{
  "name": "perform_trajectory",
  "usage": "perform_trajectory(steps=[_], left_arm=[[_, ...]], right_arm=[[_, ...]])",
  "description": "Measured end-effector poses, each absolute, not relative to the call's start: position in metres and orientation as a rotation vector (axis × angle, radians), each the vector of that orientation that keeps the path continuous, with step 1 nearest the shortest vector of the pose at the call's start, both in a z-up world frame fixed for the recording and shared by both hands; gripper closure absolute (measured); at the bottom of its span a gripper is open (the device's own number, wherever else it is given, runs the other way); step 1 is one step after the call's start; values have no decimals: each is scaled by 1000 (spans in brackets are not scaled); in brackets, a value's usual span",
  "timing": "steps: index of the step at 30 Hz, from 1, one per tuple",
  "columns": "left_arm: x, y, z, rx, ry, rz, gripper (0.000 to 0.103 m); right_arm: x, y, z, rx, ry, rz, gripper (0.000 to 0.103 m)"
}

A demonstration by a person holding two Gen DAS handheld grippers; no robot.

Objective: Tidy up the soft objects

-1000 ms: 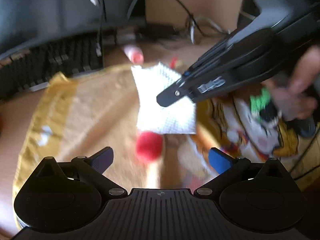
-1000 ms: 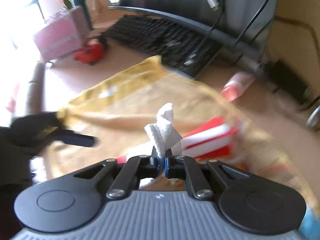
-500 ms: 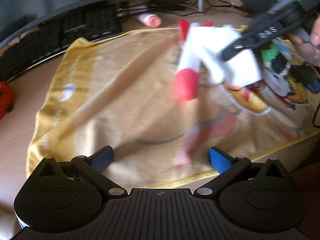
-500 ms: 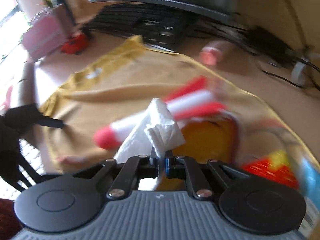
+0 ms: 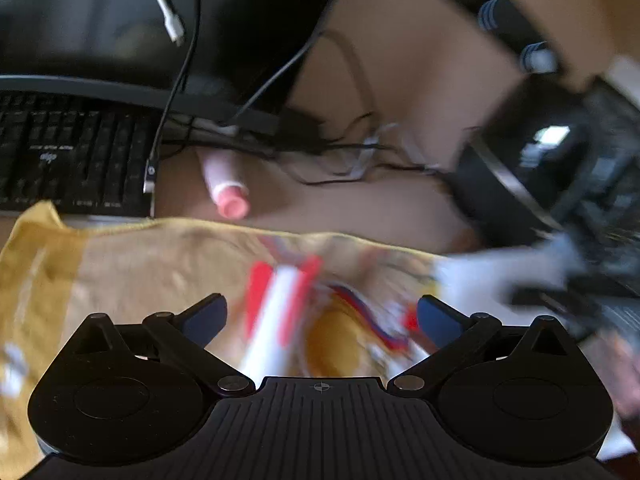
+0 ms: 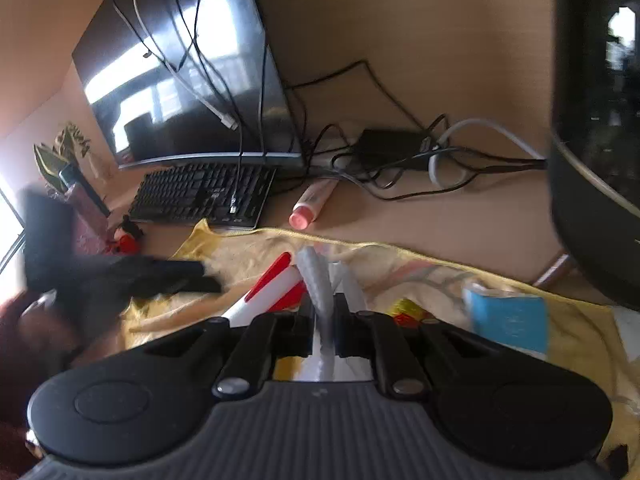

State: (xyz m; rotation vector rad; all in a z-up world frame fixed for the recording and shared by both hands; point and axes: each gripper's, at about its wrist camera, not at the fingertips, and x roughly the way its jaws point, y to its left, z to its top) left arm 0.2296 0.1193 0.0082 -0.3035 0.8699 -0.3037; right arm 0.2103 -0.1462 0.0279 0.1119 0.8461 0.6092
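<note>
A yellow printed towel [image 5: 140, 264] [image 6: 440, 276] lies spread on the desk. On it rests a red and white soft rocket toy [image 5: 280, 312] [image 6: 272, 284], below my left gripper [image 5: 320, 308], which is open with nothing between its fingers. My right gripper [image 6: 324, 308] pinches a crumpled white tissue [image 6: 314, 276] between its pads, and its jaws are opening slightly. In the left wrist view the tissue [image 5: 480, 280] and the right gripper [image 5: 560, 292] are a blur at the towel's right edge. The left gripper [image 6: 200, 276] shows at the left of the right wrist view.
A black keyboard [image 5: 68, 156] and a monitor [image 6: 180, 80] stand behind the towel. A pink-capped tube [image 5: 226, 192] lies among tangled cables [image 6: 400, 160]. A large black round appliance [image 6: 592, 160] fills the right. A blue packet [image 6: 508, 316] lies on the towel.
Both grippers have swung and lifted, now facing the back of the desk. The right one carried the tissue off to the towel's right edge. The rocket toy now lies under the left gripper.
</note>
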Motion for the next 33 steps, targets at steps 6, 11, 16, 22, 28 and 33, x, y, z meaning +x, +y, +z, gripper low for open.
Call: perform_trajectory(steps=[6, 11, 16, 22, 28, 33], left_arm=[[274, 85, -18, -77, 1006, -305, 0], [241, 97, -7, -186, 984, -360, 0], [201, 109, -6, -200, 950, -265, 0], [164, 117, -13, -256, 957, -236, 0], [128, 144, -17, -288, 954, -125, 0], [103, 186, -26, -438, 972, -56, 0]], right_arm=[[194, -166, 6, 172, 907, 591, 92], [193, -179, -17, 7, 933, 374, 86], [205, -175, 12, -14, 829, 377, 49], [250, -104, 23, 176, 864, 606, 43], [314, -22, -25, 239, 1079, 533, 54], [332, -6, -59, 305, 1234, 518, 65]])
